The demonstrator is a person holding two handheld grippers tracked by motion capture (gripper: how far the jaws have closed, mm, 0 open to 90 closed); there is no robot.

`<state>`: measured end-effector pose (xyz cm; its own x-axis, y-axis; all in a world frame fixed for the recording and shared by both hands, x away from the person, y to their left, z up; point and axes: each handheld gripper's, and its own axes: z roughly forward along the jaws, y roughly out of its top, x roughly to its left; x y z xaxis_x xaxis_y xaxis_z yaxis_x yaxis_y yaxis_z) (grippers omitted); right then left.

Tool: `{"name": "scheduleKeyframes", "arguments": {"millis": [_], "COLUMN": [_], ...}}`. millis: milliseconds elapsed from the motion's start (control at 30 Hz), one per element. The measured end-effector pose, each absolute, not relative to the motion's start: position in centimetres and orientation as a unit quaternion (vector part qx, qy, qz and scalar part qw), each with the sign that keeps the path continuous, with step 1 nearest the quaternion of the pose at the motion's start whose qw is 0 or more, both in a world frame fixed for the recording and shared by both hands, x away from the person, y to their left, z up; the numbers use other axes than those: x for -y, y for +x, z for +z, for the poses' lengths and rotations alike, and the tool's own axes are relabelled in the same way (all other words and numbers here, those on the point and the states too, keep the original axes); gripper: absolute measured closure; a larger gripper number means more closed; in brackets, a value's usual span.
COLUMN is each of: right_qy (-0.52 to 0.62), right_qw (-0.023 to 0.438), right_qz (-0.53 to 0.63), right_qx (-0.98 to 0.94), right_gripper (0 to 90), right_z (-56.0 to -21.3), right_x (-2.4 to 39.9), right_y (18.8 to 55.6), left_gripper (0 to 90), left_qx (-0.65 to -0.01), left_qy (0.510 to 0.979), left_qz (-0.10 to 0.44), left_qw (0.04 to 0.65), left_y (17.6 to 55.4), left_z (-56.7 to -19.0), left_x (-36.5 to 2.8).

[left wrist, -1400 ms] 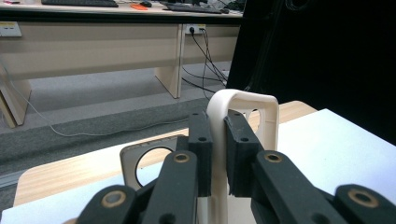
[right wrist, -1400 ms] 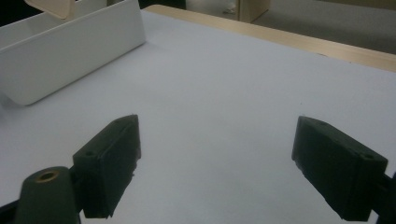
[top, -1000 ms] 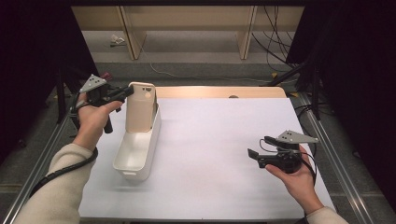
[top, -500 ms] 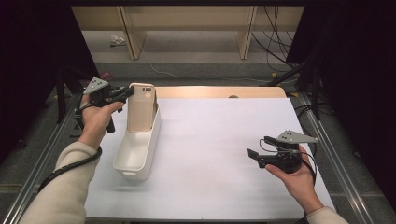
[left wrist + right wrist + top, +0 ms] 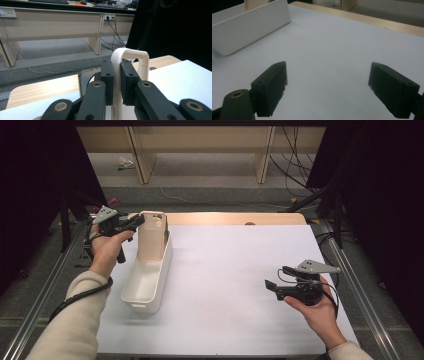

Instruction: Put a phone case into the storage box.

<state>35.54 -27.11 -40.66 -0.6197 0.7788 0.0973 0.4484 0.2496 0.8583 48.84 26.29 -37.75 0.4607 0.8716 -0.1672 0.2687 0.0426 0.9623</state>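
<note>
Beige board, a flat cream piece with a rounded top and a cut-out handle hole, is standing upright in the far end of the white bin, which is lying lengthwise at the left side of the white table mat. Left gripper is reaching in from the left at the board's top edge, and the person's left hand is wrapping around its handle. In the left gripper view, its two black jaws are pressing on either side of the board's thin edge, just below the looped handle, so the left gripper is clamping the board firmly.

Across the bare middle of the mat, well apart from the bin, the right gripper is sitting low over the surface near the right edge, cradled in the right hand, its jaws pointing leftward toward the bin. In the right gripper view its jaws are standing wide apart with nothing between them, the right gripper hovering over plain mat, while the bin's long white wall is showing at the upper left.
</note>
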Motion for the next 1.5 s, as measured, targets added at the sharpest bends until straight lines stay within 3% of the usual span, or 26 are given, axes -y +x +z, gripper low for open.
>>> {"name": "scheduleKeyframes", "arguments": {"millis": [1500], "right_qy": [0.396], "right_qw": [0.173], "right_qz": [0.465], "right_qx": [-0.773], "right_gripper": [16.2], "right_z": [-40.8], "right_x": [27.0], "right_y": [35.7], "left_gripper": [81.9], "left_qx": [-0.461], "left_qy": [0.645], "left_qz": [0.248], "left_qw": [0.557], "left_y": [50.7], "left_z": [-40.7], "left_x": [-26.5]}}
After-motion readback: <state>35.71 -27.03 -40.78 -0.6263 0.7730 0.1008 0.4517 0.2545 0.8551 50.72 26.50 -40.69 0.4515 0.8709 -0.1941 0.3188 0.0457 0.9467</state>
